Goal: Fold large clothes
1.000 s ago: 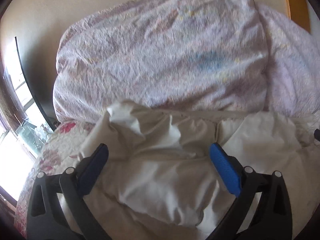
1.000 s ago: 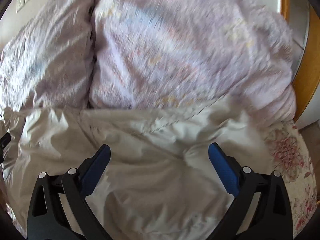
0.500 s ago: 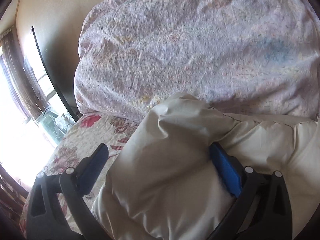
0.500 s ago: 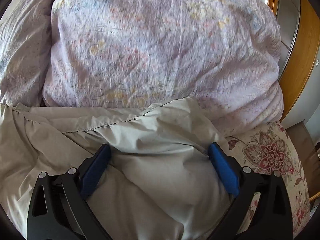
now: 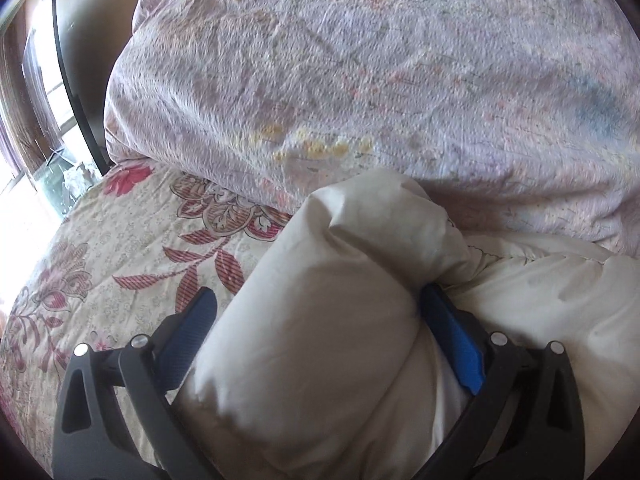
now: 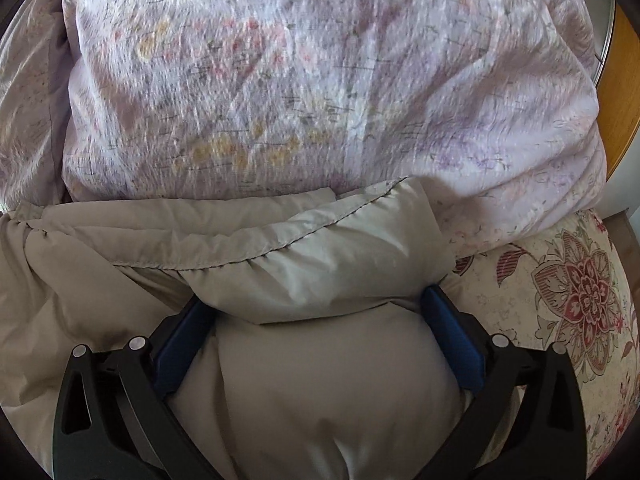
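A cream padded garment (image 5: 540, 300) lies on the bed against a bulky duvet. In the left wrist view its left end bulges up between the blue pads of my left gripper (image 5: 318, 292), whose jaws stand wide apart around it. In the right wrist view the garment's (image 6: 100, 280) stitched right end fills the gap of my right gripper (image 6: 316, 300), also spread wide, and its blue pads (image 6: 452, 340) touch the fabric on both sides. The parts of the garment under the grippers are hidden.
A lilac floral duvet (image 5: 360, 80) (image 6: 320, 80) is piled just beyond the garment. The floral bed sheet (image 5: 120, 240) (image 6: 560, 280) shows on either side. A bright window (image 5: 24, 160) is at the far left, and wooden furniture (image 6: 620, 100) at the far right.
Both grippers have moved forward and down onto the garment's ends. The crumpled cloth now bulges between the fingers, and the duvet looks nearer. Finger spacing is unchanged.
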Tool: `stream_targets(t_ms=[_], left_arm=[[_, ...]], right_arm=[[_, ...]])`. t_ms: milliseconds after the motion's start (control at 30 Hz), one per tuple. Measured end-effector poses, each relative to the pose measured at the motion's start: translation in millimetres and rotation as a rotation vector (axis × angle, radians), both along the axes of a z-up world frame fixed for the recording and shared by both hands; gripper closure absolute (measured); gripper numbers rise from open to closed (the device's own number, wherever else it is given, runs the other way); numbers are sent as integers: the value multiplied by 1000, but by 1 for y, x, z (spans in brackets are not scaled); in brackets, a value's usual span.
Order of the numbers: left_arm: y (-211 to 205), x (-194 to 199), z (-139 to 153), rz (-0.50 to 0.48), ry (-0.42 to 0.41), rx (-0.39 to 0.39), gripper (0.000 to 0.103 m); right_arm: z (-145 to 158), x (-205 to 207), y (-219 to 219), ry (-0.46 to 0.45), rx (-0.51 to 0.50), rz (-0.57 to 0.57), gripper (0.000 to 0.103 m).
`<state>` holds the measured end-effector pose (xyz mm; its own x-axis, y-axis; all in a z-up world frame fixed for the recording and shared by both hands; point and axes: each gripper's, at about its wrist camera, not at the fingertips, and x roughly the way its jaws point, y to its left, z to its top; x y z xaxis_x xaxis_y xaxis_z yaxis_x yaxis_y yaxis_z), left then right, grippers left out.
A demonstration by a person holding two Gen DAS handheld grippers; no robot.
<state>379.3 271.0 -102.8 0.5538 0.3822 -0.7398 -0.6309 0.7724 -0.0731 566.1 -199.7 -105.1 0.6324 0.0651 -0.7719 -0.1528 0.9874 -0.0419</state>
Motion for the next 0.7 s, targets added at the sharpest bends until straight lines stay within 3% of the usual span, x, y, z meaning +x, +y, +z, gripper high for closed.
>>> stream_targets(t_ms=[300, 467, 567, 633, 700], left_arm=[[19, -7, -7, 14, -34, -70, 2], [12, -44, 9, 91, -57, 13, 3], [3, -98, 27, 0, -166, -60, 3], [0, -136, 36, -27, -192, -67, 3], [-3, -167, 40, -43, -211, -113, 3]], right_arm=[[-8, 18, -6, 15, 9, -28, 1], [5, 3, -14, -104, -29, -95, 1], [31, -34, -55, -164, 140, -187, 1], [40, -59, -90, -129, 301, -228, 1], [43, -85, -120, -79, 400, -277, 1]])
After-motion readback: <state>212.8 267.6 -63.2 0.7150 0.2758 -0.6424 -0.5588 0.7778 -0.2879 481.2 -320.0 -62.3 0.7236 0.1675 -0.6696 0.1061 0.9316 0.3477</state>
